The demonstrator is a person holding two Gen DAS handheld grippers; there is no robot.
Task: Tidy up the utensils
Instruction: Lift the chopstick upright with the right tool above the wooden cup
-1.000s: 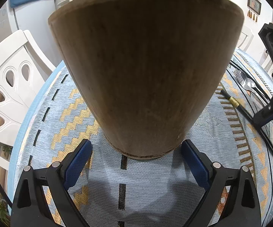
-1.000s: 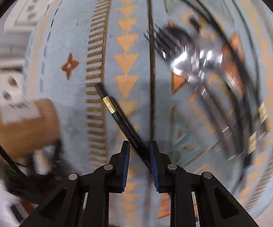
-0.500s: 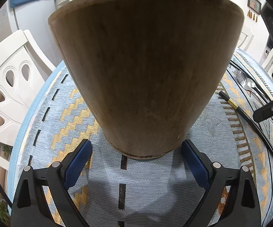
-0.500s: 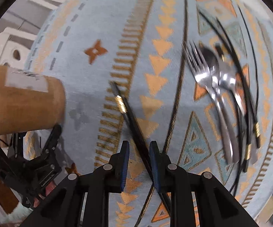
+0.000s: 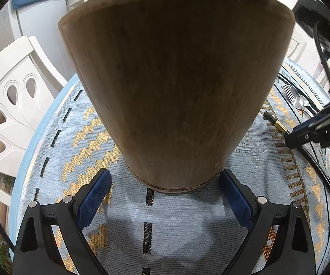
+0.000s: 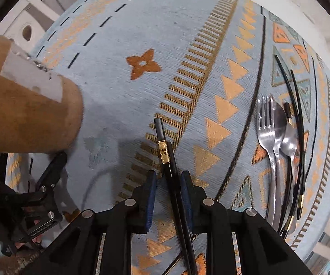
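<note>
Wooden holder stood between the half-open, empty left claw; beside it the right claw pinched black chopsticks, evidently awaiting insertion into the holder.

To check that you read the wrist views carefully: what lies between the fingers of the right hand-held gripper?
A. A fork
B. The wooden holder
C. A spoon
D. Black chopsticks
D: in the right wrist view the black chopsticks run between the fingers of the right hand-held gripper, while the fork and spoon lie apart on the cloth and the holder stands off to the side.
</note>
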